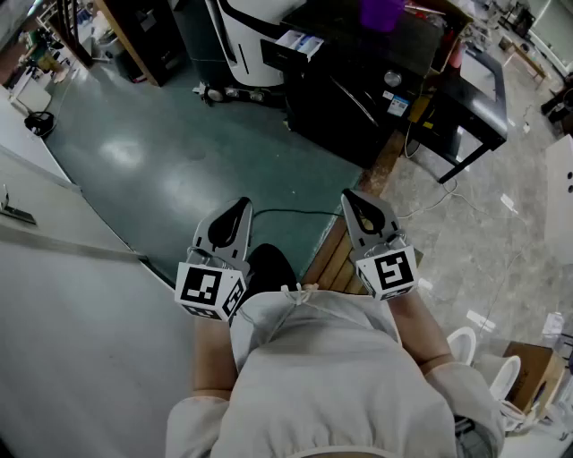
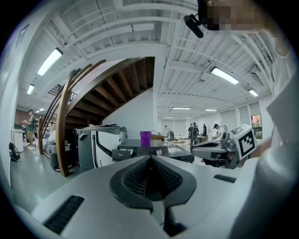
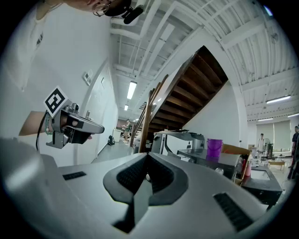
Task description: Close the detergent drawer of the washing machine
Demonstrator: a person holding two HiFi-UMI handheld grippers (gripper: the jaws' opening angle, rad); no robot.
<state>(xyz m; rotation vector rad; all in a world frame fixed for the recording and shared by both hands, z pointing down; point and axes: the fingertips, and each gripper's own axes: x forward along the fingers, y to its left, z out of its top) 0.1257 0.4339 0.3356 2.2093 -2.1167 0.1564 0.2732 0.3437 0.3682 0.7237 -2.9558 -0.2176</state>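
Observation:
The black washing machine (image 1: 345, 85) stands a few steps ahead, at the top centre of the head view. Its detergent drawer (image 1: 300, 42) sticks out open, white and blue inside. A purple cup (image 1: 383, 11) sits on top. I hold both grippers close to my body, far short of the machine. My left gripper (image 1: 240, 207) is shut with nothing in it, and so is my right gripper (image 1: 354, 199). The left gripper view shows its shut jaws (image 2: 150, 161), the machine (image 2: 142, 151) and the drawer (image 2: 122, 153) beyond. The right gripper view shows its jaws (image 3: 147, 161) and the drawer (image 3: 185, 158).
A white appliance (image 1: 251, 36) stands left of the washing machine. A black desk (image 1: 474, 98) is to its right. A white wall (image 1: 54, 295) runs along my left. A cable (image 1: 286, 213) lies on the green floor, and a cardboard box (image 1: 530, 367) sits at the right.

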